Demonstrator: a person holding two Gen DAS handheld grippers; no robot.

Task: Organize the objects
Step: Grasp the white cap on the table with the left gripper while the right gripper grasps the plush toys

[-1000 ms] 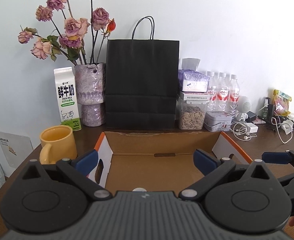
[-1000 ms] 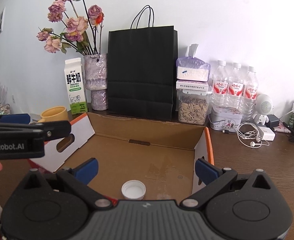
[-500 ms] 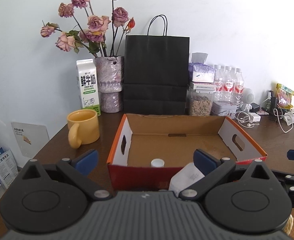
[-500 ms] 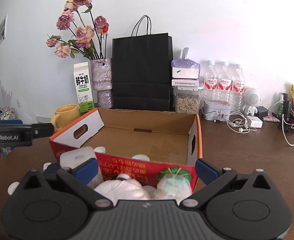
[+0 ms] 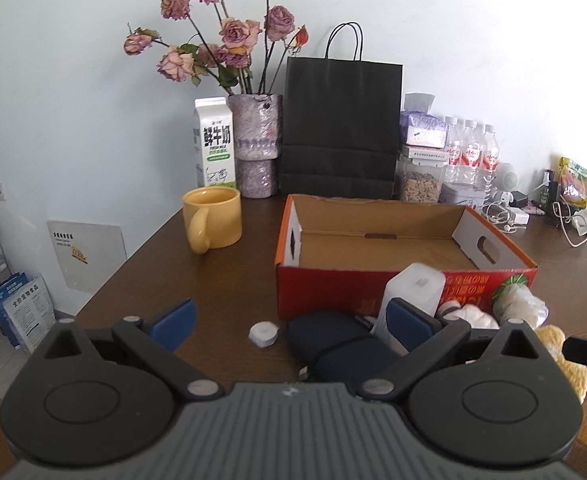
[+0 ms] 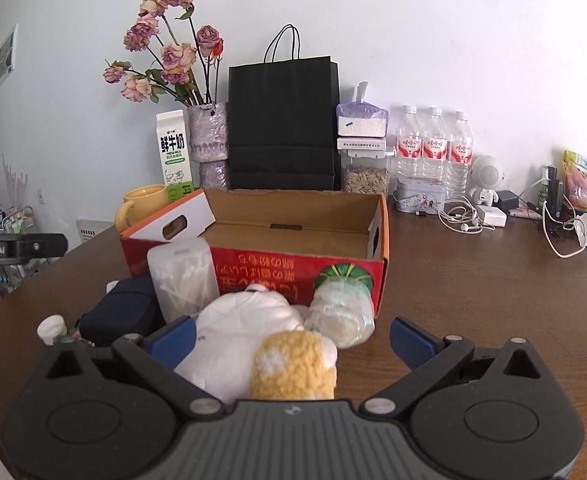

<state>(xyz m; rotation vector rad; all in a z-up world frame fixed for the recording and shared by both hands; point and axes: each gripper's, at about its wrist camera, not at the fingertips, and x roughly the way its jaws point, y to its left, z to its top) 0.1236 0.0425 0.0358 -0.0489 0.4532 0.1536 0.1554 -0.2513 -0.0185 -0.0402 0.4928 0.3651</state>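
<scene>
Two grippers: left gripper and right gripper, both with fingers spread apart, holding nothing.
Box: red cardboard box just ahead of both grippers, open-topped, interior looking empty from here.
Loose items: clustered on the surface between grippers and box — white plush toy with yellow knit piece right between the right gripper's fingers, wrapped bundle ahead-right of it, cotton-swab container ahead-left, dark pouch and small white cap ahead of the left gripper.
Risk, soft toy: likely to squash and slip if pinched shallowly.
Risk, swab container: upright, close to the box wall; easily toppled by a sideways sweep.
Risk, cap: light, prone to rolling off the near edge.
Risk, crowding: neighbours dragged along on any lift.
</scene>
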